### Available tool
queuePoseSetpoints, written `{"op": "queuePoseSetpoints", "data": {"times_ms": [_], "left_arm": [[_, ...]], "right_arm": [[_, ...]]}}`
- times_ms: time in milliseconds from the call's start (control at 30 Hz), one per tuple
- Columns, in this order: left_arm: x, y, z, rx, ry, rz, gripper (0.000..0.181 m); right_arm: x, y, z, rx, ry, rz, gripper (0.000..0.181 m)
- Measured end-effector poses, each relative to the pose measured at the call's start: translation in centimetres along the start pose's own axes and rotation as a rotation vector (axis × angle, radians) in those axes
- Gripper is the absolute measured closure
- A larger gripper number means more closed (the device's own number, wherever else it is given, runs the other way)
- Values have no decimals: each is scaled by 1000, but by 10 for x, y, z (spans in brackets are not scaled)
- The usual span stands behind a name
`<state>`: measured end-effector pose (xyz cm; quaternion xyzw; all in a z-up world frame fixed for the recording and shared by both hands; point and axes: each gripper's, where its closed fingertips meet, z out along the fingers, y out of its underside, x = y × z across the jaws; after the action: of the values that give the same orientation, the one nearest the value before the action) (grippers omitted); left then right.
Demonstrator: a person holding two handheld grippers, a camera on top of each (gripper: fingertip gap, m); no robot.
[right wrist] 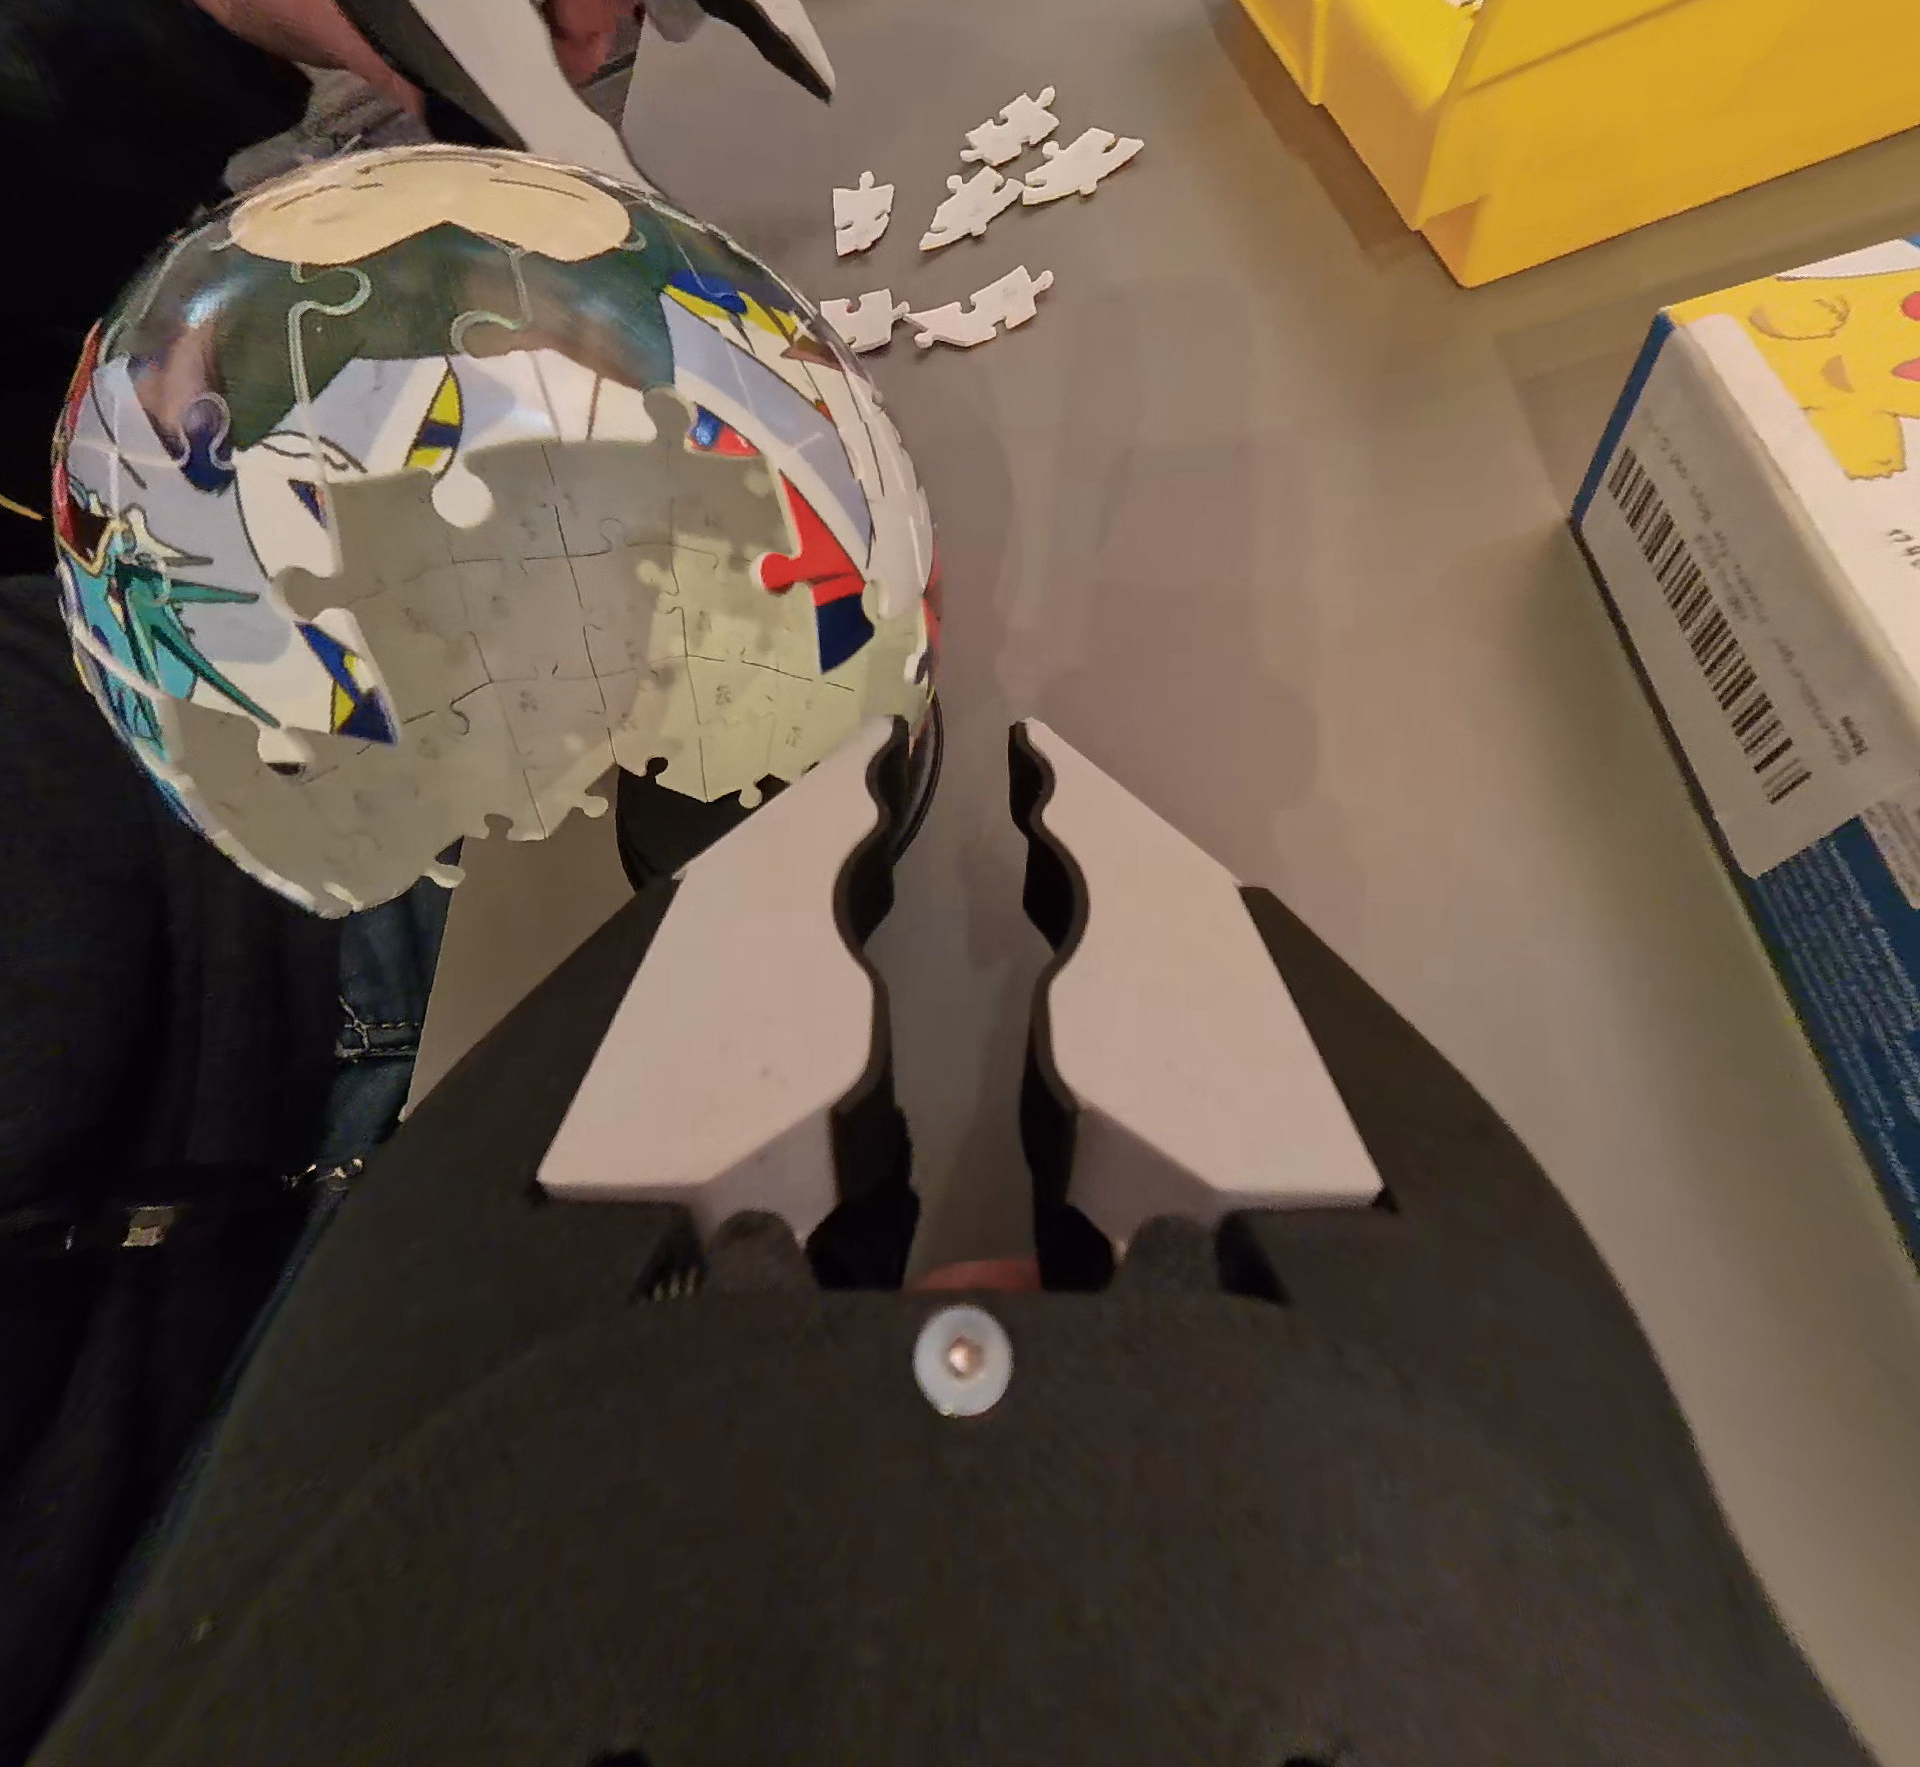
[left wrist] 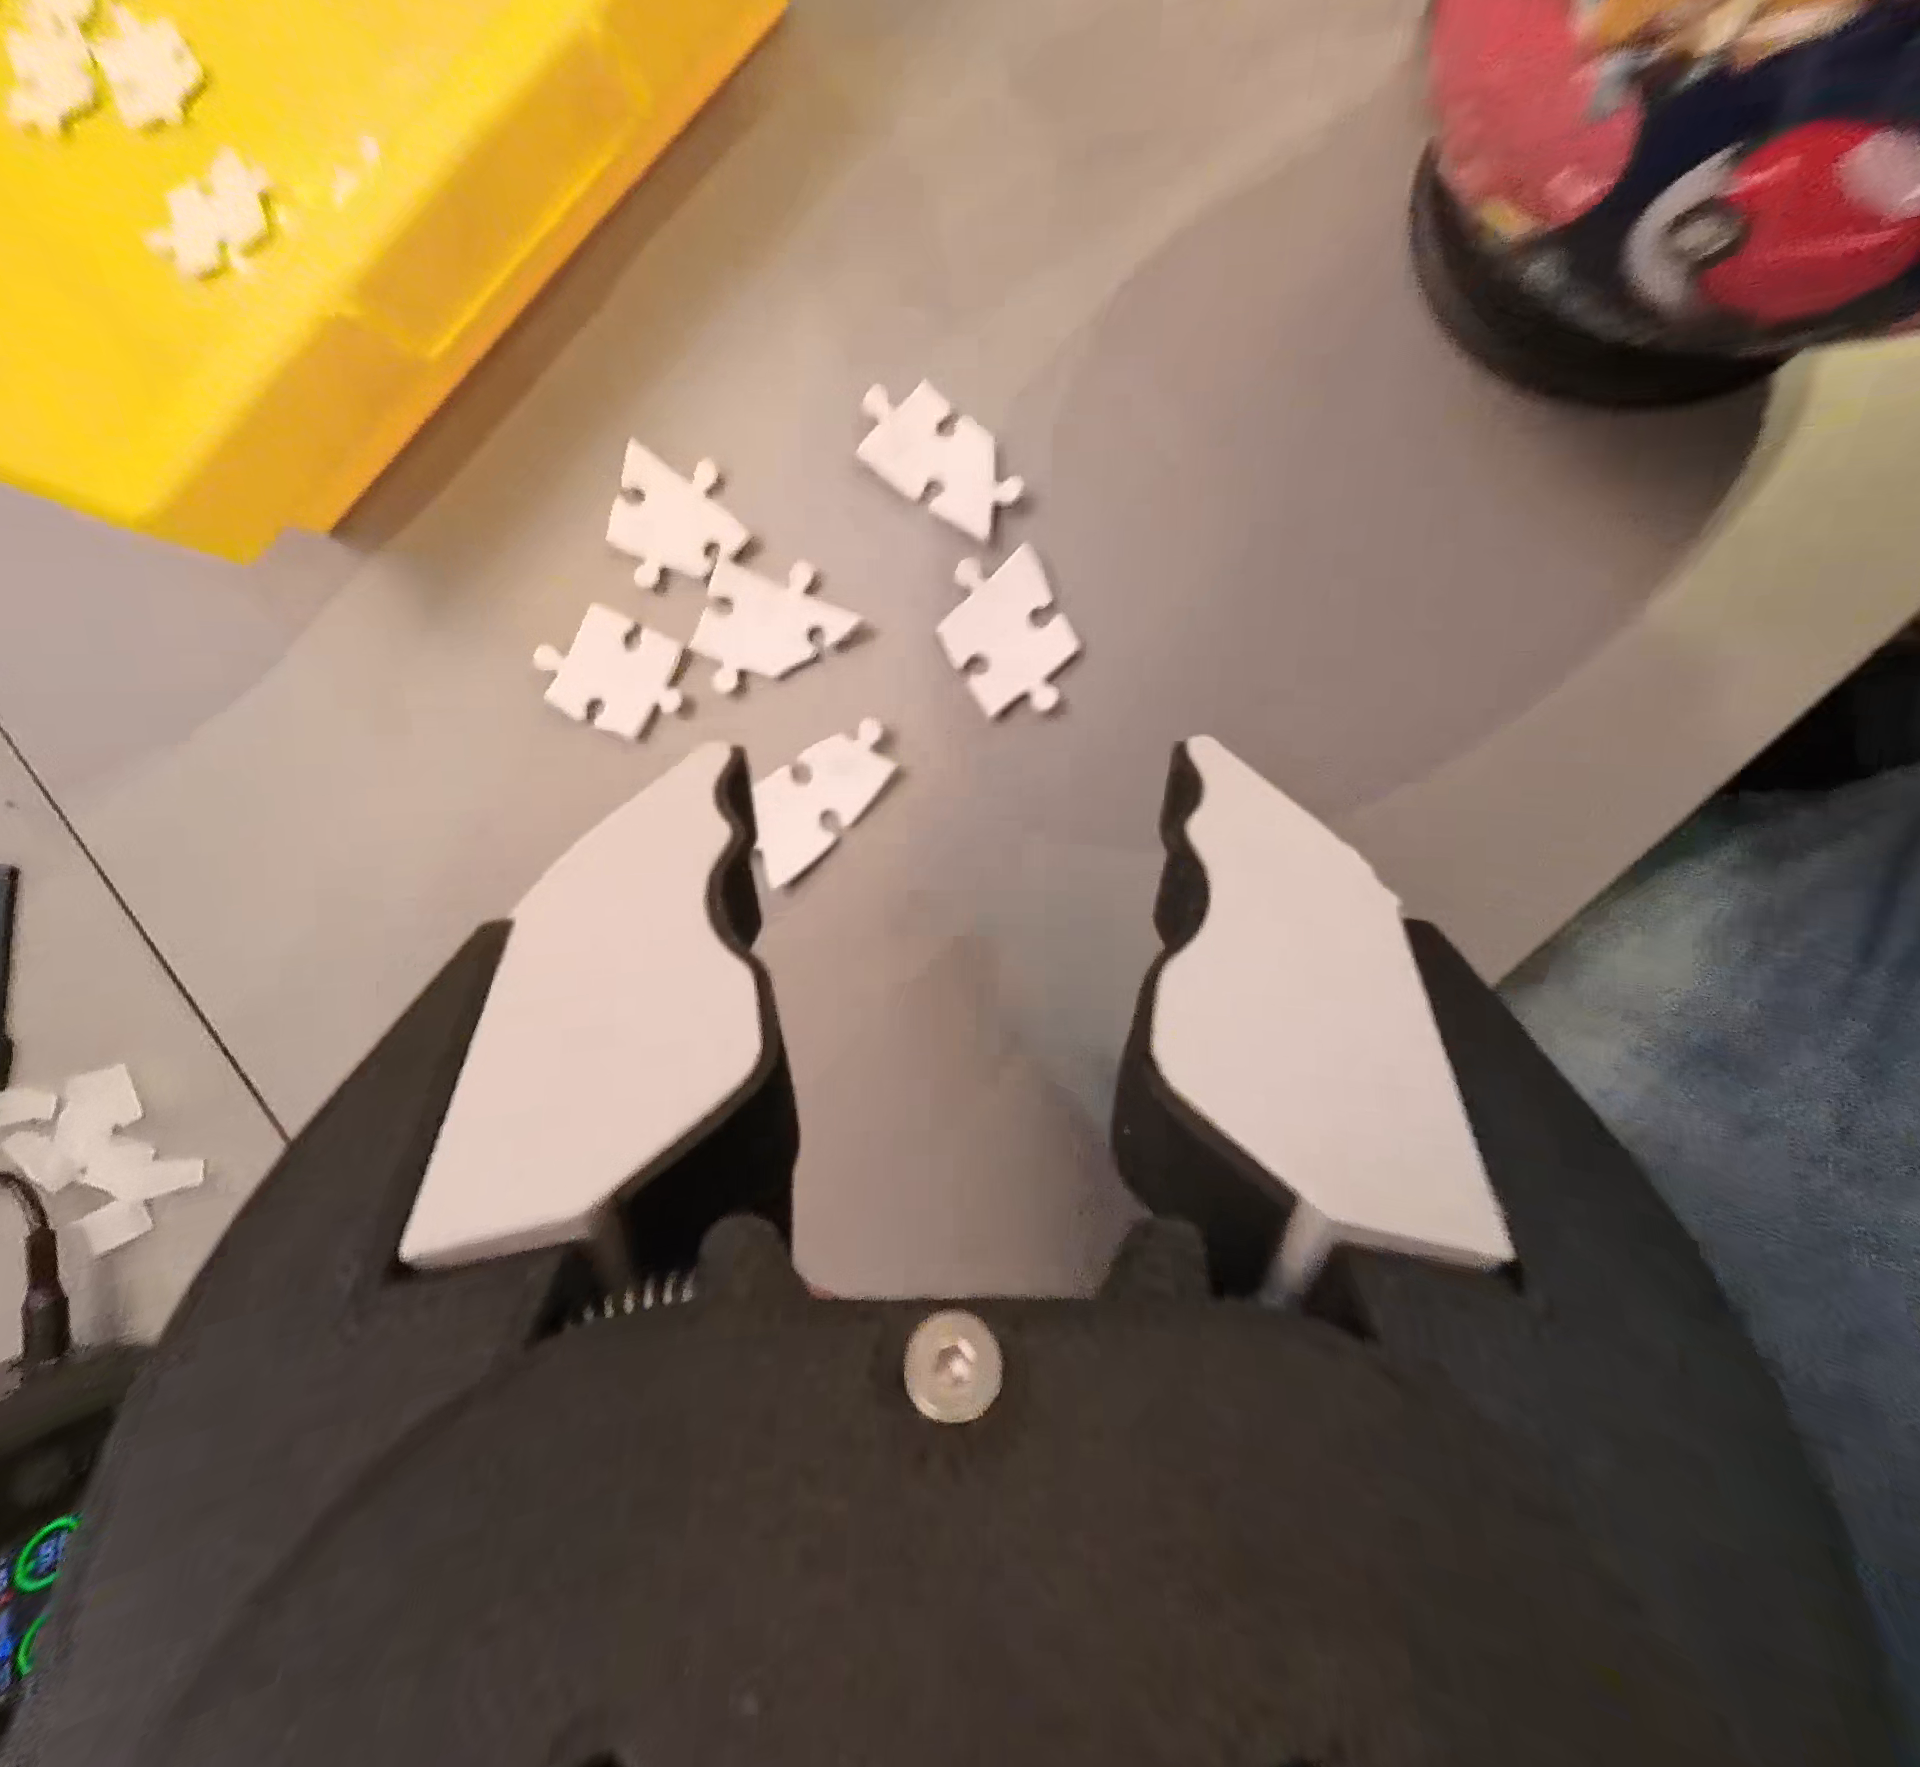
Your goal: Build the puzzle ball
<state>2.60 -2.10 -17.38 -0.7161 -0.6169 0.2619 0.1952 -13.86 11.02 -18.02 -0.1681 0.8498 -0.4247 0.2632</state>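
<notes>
Puzzle ball [right wrist: 488,522] unheld; fingers [left wrist: 644,938] apart.

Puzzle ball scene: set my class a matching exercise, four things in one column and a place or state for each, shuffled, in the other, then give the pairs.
Things
1. puzzle ball
2. loose white pieces
3. yellow bin
4. left gripper

Places or states
A. lying face down on the grey table
B. open, empty, just above the pieces
C. partly built, with a gap in its shell
D. holds more white pieces

Pairs: 1-C, 2-A, 3-D, 4-B
</notes>
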Motion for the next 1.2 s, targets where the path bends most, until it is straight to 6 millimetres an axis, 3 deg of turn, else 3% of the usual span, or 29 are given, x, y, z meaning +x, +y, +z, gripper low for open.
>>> {"op": "queuePoseSetpoints", "data": {"times_ms": [133, 233, 333, 600, 767, 867, 933, 1200], "left_arm": [[-21, 32, 13, -143, 13, 116, 119], [-34, 36, 18, -139, 42, 111, 125], [-30, 42, 24, -153, 172, 72, 143], [-31, 37, 29, -125, 219, 58, 161], [-19, 18, 24, -68, 184, 76, 132], [2, 3, 29, -76, 199, 160, 129], [12, 0, 37, -107, 226, 198, 130], [12, 2, 51, -160, 260, 173, 150]], "right_arm": [[0, 1, 0, -2, -1, 2, 165], [0, 1, -1, 1, -5, 9, 165], [1, 0, -2, 8, -11, 21, 165], [3, 0, -2, 12, -18, 44, 165], [3, -1, -3, 14, -19, 54, 165], [3, 0, -1, 6, -18, 53, 165], [4, 0, -1, 5, -15, 55, 165], [5, -1, -3, 18, -13, 59, 165]]}}
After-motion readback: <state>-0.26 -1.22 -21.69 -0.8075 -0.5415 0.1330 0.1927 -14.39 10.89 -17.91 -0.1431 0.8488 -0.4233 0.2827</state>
